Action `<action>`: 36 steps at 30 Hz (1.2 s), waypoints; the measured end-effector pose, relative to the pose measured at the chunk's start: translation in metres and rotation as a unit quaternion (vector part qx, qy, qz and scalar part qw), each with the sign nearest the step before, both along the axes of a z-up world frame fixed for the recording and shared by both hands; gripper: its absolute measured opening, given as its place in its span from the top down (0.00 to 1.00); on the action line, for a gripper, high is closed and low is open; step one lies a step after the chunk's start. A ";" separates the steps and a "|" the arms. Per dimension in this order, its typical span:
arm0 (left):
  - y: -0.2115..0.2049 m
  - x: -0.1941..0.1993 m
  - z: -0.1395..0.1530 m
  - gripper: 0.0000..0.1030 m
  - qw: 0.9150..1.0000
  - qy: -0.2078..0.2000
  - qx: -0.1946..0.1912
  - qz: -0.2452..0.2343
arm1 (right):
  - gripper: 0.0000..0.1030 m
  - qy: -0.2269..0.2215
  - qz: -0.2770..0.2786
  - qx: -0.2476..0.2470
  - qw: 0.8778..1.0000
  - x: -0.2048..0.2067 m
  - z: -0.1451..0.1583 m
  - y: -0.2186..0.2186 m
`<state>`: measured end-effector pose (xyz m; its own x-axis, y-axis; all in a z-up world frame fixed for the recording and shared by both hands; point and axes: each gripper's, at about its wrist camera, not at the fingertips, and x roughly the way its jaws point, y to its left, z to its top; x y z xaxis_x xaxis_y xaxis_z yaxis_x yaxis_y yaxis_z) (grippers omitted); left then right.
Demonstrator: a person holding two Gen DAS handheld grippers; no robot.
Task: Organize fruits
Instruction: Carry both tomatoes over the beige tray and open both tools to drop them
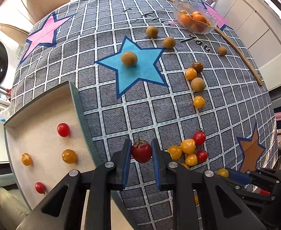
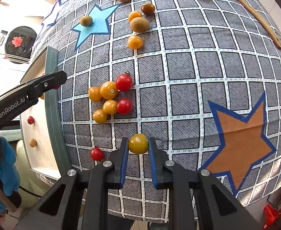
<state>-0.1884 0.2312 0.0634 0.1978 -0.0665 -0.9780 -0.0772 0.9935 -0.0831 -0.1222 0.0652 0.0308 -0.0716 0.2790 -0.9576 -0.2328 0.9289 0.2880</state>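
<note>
Your left hand-held gripper (image 1: 141, 151): blue pads pinching one red cherry tomato (image 1: 141, 152) by its sides, stem up, clear of the checked cloth on the surface (image 1: 140, 103), likely so you can carry it across to the tray (image 1: 44, 140) just to its left. Your right hand-held gripper (image 2: 138, 143): pads pressed onto one yellow cherry tomato (image 2: 138, 143), held at the tips so the skin is not crushed. Tray: white-lined with a grey-green rim, holding two red and two yellow tomatoes, spaced well apart. Loose cluster (image 2: 110, 99): yellow and red tomatoes touching one another, near the tray's rim, within easy reach of either gripper. Brown round fruits (image 1: 129, 58): scattered farther off, one on the blue star. Glass bowl (image 1: 195, 19): far corner, holding orange fruits, so sorting by kind seems intended
</note>
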 end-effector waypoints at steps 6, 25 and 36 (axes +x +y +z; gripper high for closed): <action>0.015 -0.010 0.008 0.78 0.999 -0.006 -0.001 0.035 | 0.79 0.000 -0.002 -0.004 1.000 0.001 0.008 -0.009; 0.092 -0.085 0.001 0.78 0.990 -0.001 0.009 0.139 | 0.79 -0.019 0.097 0.014 0.995 0.007 0.033 0.086; 0.117 -0.125 -0.031 0.78 0.982 0.029 0.010 0.184 | 0.79 -0.017 0.160 0.043 0.986 0.007 0.038 0.161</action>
<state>-0.3136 0.3486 0.0329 0.1494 0.0195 -0.9886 -0.4361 0.8986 -0.0482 -0.1147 0.2262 0.0688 -0.1375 0.3268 -0.9350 -0.5213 0.7788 0.3489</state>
